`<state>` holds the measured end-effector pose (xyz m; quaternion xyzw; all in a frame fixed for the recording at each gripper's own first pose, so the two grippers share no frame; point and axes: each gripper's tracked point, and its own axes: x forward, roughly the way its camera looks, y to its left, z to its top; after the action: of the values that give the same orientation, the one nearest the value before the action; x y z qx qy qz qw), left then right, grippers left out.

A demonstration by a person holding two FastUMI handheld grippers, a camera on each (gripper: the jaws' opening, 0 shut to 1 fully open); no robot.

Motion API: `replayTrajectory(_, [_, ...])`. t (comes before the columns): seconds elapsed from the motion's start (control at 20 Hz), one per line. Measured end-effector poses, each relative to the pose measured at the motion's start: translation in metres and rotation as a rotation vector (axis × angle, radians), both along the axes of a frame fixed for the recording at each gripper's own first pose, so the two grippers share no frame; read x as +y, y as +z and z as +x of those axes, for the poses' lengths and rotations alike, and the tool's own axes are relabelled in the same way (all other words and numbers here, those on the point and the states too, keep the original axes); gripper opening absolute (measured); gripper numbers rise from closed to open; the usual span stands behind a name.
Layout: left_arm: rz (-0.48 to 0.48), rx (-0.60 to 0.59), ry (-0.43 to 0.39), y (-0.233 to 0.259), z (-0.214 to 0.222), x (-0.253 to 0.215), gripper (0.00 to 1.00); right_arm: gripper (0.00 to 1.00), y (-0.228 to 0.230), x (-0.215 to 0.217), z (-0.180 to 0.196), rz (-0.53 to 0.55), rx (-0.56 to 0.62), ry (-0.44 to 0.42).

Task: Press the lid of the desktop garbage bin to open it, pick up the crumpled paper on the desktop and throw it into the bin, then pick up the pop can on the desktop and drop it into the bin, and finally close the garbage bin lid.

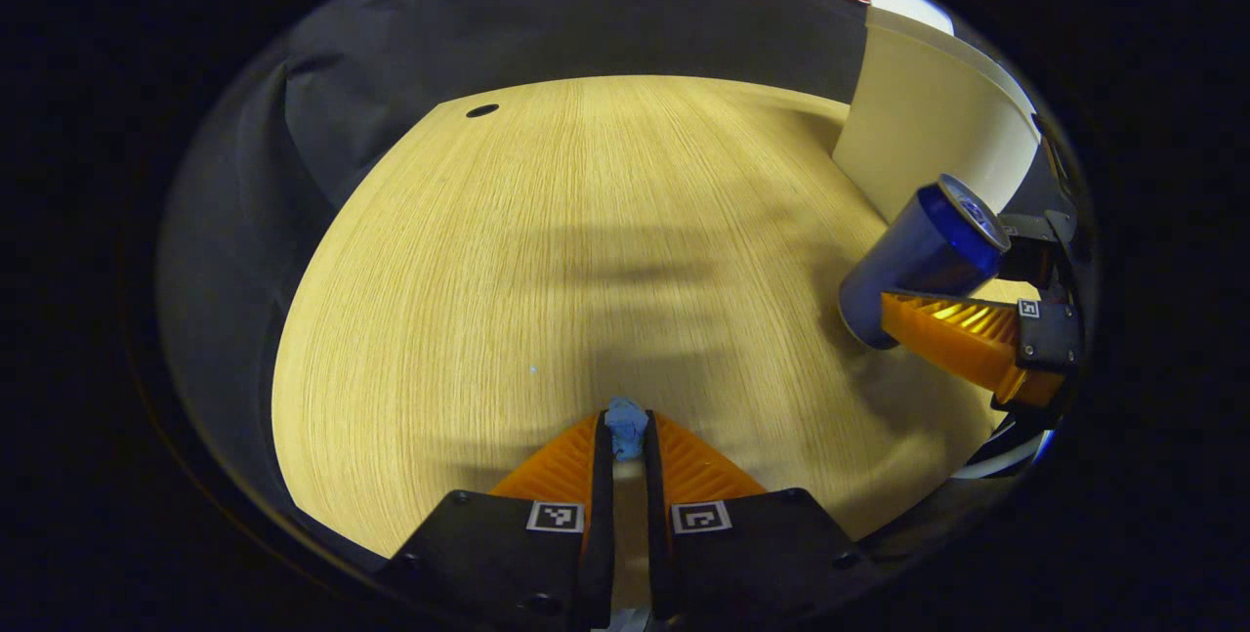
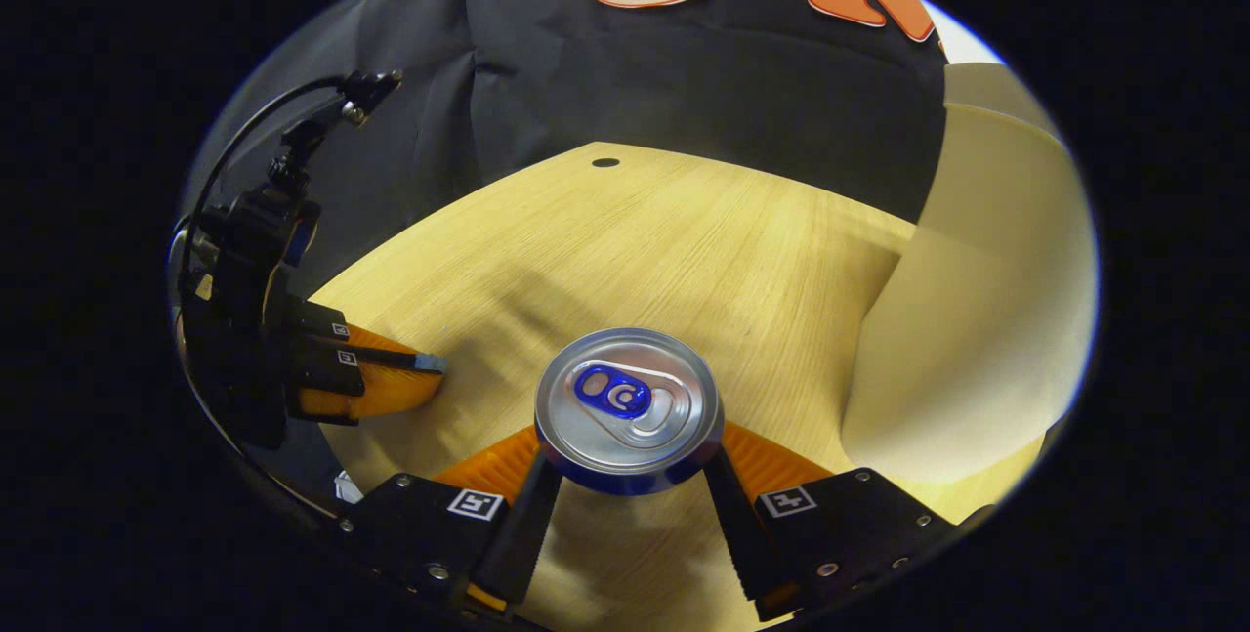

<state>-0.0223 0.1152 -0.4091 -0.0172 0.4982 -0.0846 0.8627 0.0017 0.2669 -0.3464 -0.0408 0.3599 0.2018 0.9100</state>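
The blue pop can (image 2: 630, 407) is gripped by its sides between the two fingers of my right gripper (image 2: 630, 442), its silver top facing the camera. In the left gripper view the pop can (image 1: 923, 256) is tilted over the table, its top leaning toward the cream garbage bin (image 1: 928, 114), with my right gripper (image 1: 903, 285) shut on it. The bin's cream wall (image 2: 977, 319) rises just right of the can. My left gripper (image 1: 625, 432) is shut with nothing in it, low over the wooden table (image 1: 586, 251); my left gripper (image 2: 435, 363) is also at the far left.
The wooden table (image 2: 684, 241) has a small dark hole (image 2: 605, 163) near its far edge, with the black cloth wall behind it. A black cable and mount (image 2: 293, 153) rise above the left gripper.
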Motion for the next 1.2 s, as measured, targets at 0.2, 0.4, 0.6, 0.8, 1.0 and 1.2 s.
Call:
replayTrajectory(0.2, [0.006, -0.05, 0.008, 0.021, 0.033, 0.011, 0.19, 0.8, 0.002, -0.001, 0.001, -0.013, -0.024, -0.013])
replayTrajectory(0.4, [0.015, -0.113, 0.025, 0.058, 0.084, 0.022, 0.2, 0.8, 0.0, -0.002, 0.002, -0.019, -0.056, -0.01])
replayTrajectory(0.6, [0.017, -0.193, 0.034, 0.117, 0.149, 0.028, 0.19, 0.8, 0.002, -0.002, 0.003, -0.025, -0.078, -0.004])
replayTrajectory(0.8, [0.004, -0.273, 0.047, 0.187, 0.221, 0.027, 0.19, 0.8, 0.006, -0.003, 0.005, -0.03, -0.112, -0.008])
replayTrajectory(1.0, [-0.004, -0.352, 0.044, 0.268, 0.297, 0.023, 0.19, 0.8, 0.005, -0.004, 0.006, -0.039, -0.139, -0.021])
replayTrajectory(1.2, [-0.013, -0.422, 0.033, 0.351, 0.376, 0.019, 0.19, 0.8, 0.007, -0.003, 0.008, -0.031, -0.159, -0.05])
